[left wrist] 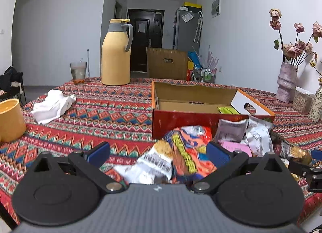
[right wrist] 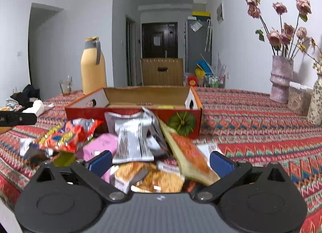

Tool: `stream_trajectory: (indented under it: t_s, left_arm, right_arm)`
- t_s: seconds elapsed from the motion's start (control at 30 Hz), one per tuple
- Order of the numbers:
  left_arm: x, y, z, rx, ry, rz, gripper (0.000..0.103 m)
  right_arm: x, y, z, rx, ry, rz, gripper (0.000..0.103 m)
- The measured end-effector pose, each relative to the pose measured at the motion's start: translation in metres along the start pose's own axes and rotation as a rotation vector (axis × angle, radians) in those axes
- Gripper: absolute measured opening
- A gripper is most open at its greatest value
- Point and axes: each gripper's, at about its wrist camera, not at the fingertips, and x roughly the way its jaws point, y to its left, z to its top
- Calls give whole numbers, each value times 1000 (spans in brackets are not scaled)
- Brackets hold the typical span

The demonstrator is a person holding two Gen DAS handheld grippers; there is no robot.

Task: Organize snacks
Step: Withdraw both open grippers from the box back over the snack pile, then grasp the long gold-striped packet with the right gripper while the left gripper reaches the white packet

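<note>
Both your tools are hanging wide open over the snack heap with nothing gripped. Your left tool (left wrist: 159, 152) has its blue pads spread either side of a crinkly orange-and-blue foil packet (left wrist: 189, 148) and a white printed wrapper (left wrist: 153, 164). Your right tool (right wrist: 161, 161) straddles a silver-white pouch (right wrist: 132, 140), a long tan-and-orange packet (right wrist: 189, 156) tilted toward the box, and some golden cracker packs (right wrist: 153, 176) right at the front. A flat pink box (right wrist: 100, 144) sits just left of the pouch. The whole pile lies on the red patterned cloth-covered surface (right wrist: 261, 124), right up against the front wall of the open red cardboard box (right wrist: 130, 112). Inside that box you can only see a small green packet (left wrist: 227, 109) near the right flap. A tall yellow thermos jug (left wrist: 115, 54) stands behind, well apart.
</note>
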Motion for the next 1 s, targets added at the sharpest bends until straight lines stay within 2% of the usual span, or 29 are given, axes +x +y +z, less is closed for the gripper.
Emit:
stream_trajectory:
  t_s: [0.17,0.37,0.57,0.77,0.83,0.93,1.0]
  left_arm:
    - [0,0,-8,1,20,-11,103]
    - [2,-1,-8,-5,26,-19,103]
    - [3,-2,-8,-3,25,-18,103]
    - [3,-1,-8,-5,27,-10,103]
    - [4,-1,-8,-6,28,-9,103]
    - [5,-1,-8,-6,31,-10,103]
    - [6,-1,-8,-7,33,-10,103]
  right_arm:
    - [-1,-1,-9,14,20,-15,103]
    - [0,-9,4,12,-3,-34,103]
    - [33,-18,21,-36,75,-58,100]
    - [74,-20,26,-112,157,-72,77]
    - [82,-18,27,-139,175,-78,63]
    - [93,-13,24,-182,229,-98,50]
    - [94,-10,21,-198,235,-114,43]
